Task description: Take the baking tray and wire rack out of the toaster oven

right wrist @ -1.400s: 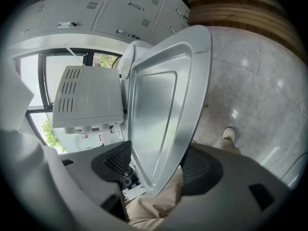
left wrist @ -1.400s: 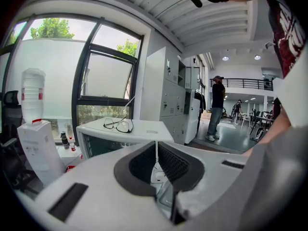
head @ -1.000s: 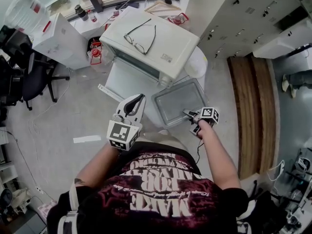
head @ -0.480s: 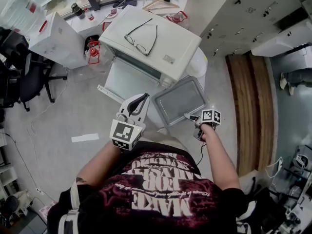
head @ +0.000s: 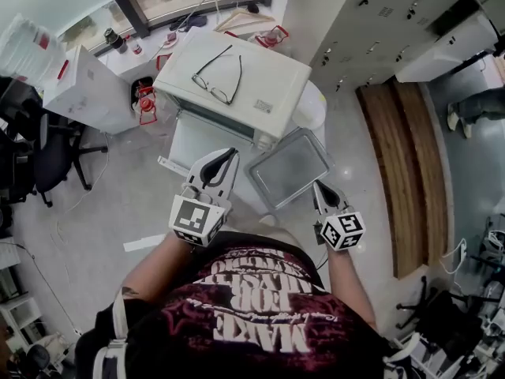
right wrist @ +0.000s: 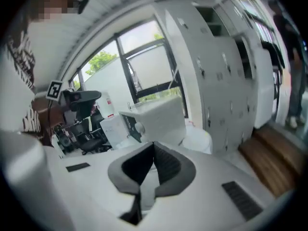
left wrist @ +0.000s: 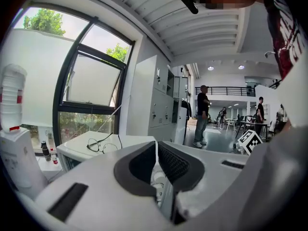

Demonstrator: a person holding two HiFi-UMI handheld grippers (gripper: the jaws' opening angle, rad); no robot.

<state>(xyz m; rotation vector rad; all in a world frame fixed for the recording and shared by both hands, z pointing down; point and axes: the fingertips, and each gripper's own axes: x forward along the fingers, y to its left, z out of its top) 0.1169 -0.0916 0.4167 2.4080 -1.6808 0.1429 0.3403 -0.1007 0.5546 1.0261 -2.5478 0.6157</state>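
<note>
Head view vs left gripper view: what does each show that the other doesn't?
Head view only: the baking tray lying on the floor by the open oven door, and the office chair. Left gripper view only: the ceiling and people standing down the hall. Both: the toaster oven with glasses on top, and the left gripper, jaws together with nothing between them.

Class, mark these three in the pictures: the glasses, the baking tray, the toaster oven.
glasses [head: 211, 89], head view, frame front.
baking tray [head: 292, 168], head view, bare floor.
toaster oven [head: 264, 65], head view, top panel.
</note>
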